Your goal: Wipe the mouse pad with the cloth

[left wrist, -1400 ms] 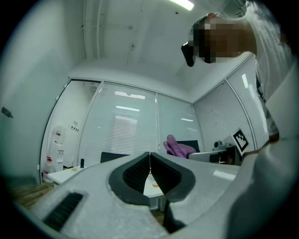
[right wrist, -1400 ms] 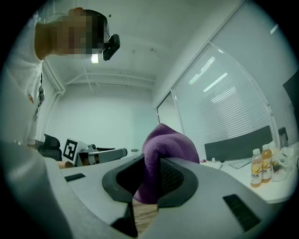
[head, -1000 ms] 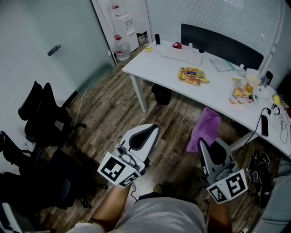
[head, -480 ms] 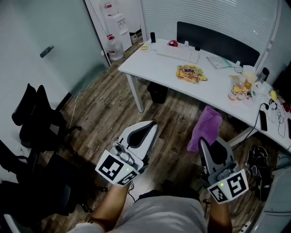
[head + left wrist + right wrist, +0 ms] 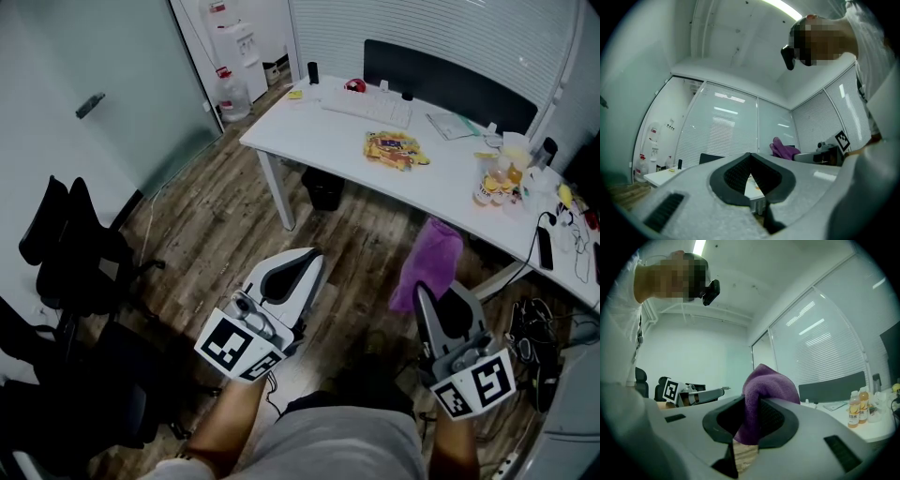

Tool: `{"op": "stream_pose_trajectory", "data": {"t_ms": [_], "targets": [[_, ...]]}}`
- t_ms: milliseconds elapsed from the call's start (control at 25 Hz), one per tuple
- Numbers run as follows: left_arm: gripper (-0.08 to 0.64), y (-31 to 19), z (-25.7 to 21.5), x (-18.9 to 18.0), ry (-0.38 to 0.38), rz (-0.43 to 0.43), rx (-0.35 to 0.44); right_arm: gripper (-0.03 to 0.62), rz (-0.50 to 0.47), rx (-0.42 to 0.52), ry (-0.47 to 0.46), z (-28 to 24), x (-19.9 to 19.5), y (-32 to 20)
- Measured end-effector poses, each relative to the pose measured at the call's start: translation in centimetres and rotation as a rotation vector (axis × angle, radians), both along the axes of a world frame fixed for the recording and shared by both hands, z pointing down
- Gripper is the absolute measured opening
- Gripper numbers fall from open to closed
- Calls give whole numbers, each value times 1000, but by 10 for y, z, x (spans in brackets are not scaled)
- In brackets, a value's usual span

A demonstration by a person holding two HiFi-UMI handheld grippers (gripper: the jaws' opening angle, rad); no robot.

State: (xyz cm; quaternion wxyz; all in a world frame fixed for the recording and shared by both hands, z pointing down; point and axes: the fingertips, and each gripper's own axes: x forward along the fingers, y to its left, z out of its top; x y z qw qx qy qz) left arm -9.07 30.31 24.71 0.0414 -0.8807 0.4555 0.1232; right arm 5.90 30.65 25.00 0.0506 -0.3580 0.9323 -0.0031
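A purple cloth [image 5: 429, 262] hangs bunched from the tips of my right gripper [image 5: 424, 289], which is shut on it above the wood floor, short of the white desk [image 5: 319, 141]. In the right gripper view the cloth [image 5: 768, 385] bulges up between the pads of the right gripper [image 5: 752, 401]. My left gripper [image 5: 314, 255] is held beside it, shut and holding nothing; its pads meet in the left gripper view [image 5: 750, 157], where the cloth [image 5: 783, 150] shows to the right. I cannot make out a mouse pad on the desk from here.
On the desk lie a keyboard [image 5: 367, 108], a red object [image 5: 354, 87], a yellow snack packet [image 5: 397, 152] and drink bottles [image 5: 492, 192]. A dark panel [image 5: 450, 80] stands behind the desk. Black chairs [image 5: 75, 244] are at left, a bin [image 5: 325, 192] is under the desk, and cables [image 5: 534, 342] are at right.
The view has shifted a little, so the desk sits slightly further left. Both grippers keep their pose, and the cloth stays in the right one.
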Motion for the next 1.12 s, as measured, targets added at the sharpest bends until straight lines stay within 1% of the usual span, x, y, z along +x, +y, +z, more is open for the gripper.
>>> {"op": "stream_pose_trajectory", "data": {"t_ms": [200, 480, 840, 1120], "targets": [[15, -16, 3, 2, -10, -1, -2, 71, 3, 2, -8, 3, 4, -18], [15, -50, -2, 1, -30, -26, 9, 71, -15, 11, -27, 3, 6, -55], [15, -115, 2, 11, -54, -40, -3, 71, -27, 15, -8, 8, 16, -122], [15, -176, -1, 28, -72, -67, 1, 71, -45, 18, 8, 12, 36, -185]]}}
